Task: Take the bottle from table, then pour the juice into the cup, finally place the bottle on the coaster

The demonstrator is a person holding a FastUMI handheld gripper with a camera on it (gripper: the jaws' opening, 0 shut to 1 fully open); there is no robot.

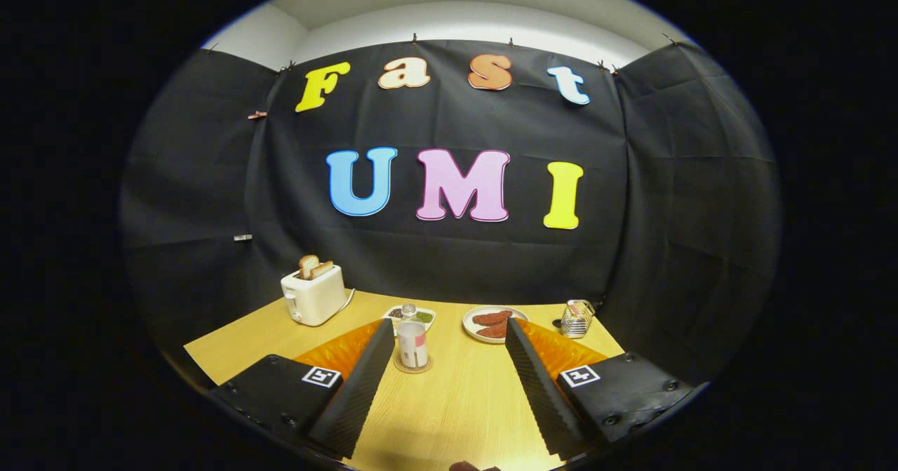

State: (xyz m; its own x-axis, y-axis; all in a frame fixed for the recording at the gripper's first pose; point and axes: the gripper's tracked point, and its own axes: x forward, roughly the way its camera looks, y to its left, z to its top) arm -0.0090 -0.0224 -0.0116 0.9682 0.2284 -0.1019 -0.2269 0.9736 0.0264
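Jaws wide open, empty; bottle (412, 343) stands on coaster (412, 368) just ahead between them. Looks light, rigid, probably slick: grip mid-body, below cap.

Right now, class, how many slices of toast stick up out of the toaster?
2. Both slices of toast stand side by side in the top of the toaster, far beyond the open gripper; others could sit hidden inside.

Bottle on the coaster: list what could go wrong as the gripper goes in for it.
The gripper is open with the bottle just ahead, nearer one finger, so an off-centre approach may tip it off the coaster. The small dish sits close behind; overshooting could knock it. The plate lies near the other fingertip.
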